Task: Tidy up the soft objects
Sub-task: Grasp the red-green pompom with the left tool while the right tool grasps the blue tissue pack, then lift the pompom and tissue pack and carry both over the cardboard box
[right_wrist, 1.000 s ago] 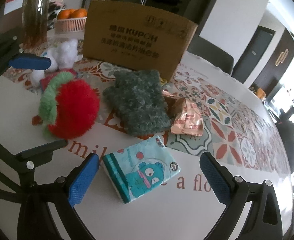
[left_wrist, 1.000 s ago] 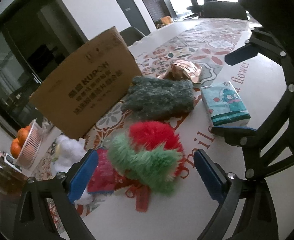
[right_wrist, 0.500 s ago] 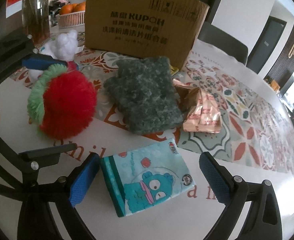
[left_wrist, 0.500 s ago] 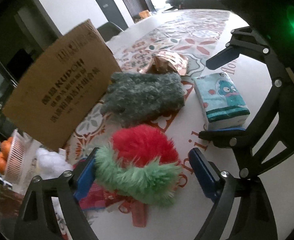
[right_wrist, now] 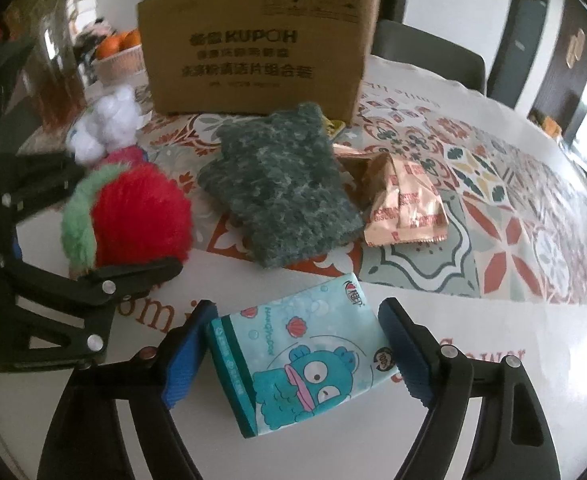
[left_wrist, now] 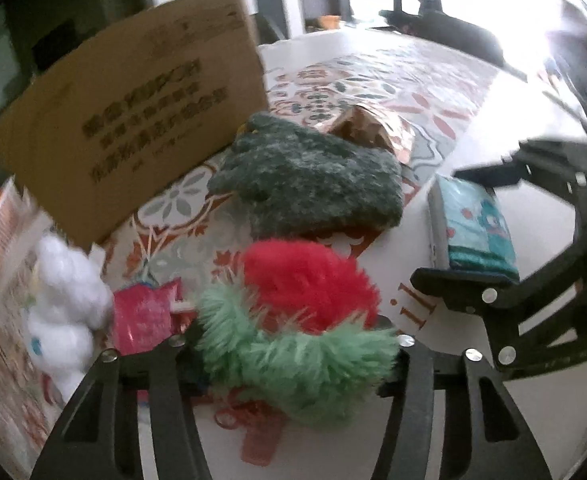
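Both grippers are down at the bench [right_wrist: 473, 420] now, each lined up on its own soft thing. The left gripper [left_wrist: 289, 354] has its fingers [left_wrist: 393, 364] narrowed right against the green fringe of the red-and-green plush [left_wrist: 297, 320]; the fur bulges between them, so this looks like a grip on it, though the pads are buried in fluff. That plush lies well in front of the cardboard box [left_wrist: 133, 120], nearer the grippers than the grey-green fuzzy cloth [left_wrist: 309, 176].

The right gripper [right_wrist: 293, 344] straddles the tissue pack [right_wrist: 301, 364], which lies farthest out from the box, in front of the cloth. Its blue fingers [right_wrist: 185, 356] sit either side of the pack, touching or just short of its ends; I cannot tell whether they are squeezing yet.

The box stands behind everything, the likely drop spot. A white plush [right_wrist: 105, 124] lies left of the box front, and a foil snack packet [right_wrist: 405, 204] sits beside the cloth.
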`<action>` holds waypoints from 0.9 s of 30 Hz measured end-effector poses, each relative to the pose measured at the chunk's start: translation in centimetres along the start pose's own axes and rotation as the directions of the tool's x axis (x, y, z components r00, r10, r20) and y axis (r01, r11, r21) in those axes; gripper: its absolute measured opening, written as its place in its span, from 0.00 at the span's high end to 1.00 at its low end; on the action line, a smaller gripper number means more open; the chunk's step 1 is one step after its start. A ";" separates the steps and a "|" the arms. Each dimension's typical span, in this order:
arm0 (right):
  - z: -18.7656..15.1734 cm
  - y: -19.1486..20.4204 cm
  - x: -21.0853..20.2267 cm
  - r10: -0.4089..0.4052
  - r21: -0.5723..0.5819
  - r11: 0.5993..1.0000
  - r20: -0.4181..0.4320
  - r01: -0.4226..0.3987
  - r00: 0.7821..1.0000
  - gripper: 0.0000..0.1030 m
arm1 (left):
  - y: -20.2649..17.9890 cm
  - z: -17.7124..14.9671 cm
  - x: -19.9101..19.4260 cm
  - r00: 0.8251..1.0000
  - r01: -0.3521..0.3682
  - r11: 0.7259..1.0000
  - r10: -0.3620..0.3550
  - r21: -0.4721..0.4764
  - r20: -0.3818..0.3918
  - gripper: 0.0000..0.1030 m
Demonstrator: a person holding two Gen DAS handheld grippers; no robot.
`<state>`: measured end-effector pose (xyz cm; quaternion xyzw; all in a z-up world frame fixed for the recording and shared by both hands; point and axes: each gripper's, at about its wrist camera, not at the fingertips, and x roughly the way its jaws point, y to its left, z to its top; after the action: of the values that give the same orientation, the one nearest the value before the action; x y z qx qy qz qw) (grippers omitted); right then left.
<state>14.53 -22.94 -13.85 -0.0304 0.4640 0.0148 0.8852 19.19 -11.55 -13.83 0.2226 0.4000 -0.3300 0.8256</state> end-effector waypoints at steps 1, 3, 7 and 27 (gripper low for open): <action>0.0 -0.2 0.0 0.006 0.021 1.000 0.002 -0.006 1.000 0.20 | 0.2 0.0 0.0 1.000 0.003 0.999 -0.004 -0.041 -0.004 0.52; -0.1 -0.6 -0.2 0.016 0.064 0.998 0.009 -0.016 1.000 0.20 | 0.7 -0.2 -0.1 1.000 0.010 0.992 -0.011 -0.125 -0.005 0.55; -0.1 -1.4 -0.6 0.043 0.151 0.988 0.023 -0.046 0.999 0.20 | 1.2 -0.5 -0.6 0.999 0.045 0.966 -0.043 -0.255 0.014 0.58; 2.3 -0.8 -7.0 0.008 0.186 0.982 0.161 -0.039 0.987 0.20 | 2.3 0.2 -9.3 0.990 0.020 0.911 0.039 -0.412 0.134 0.59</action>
<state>12.52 -23.57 -6.78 0.0602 0.3913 -0.0163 0.9181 16.63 -6.71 -5.92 0.0218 0.4008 -0.2490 0.8814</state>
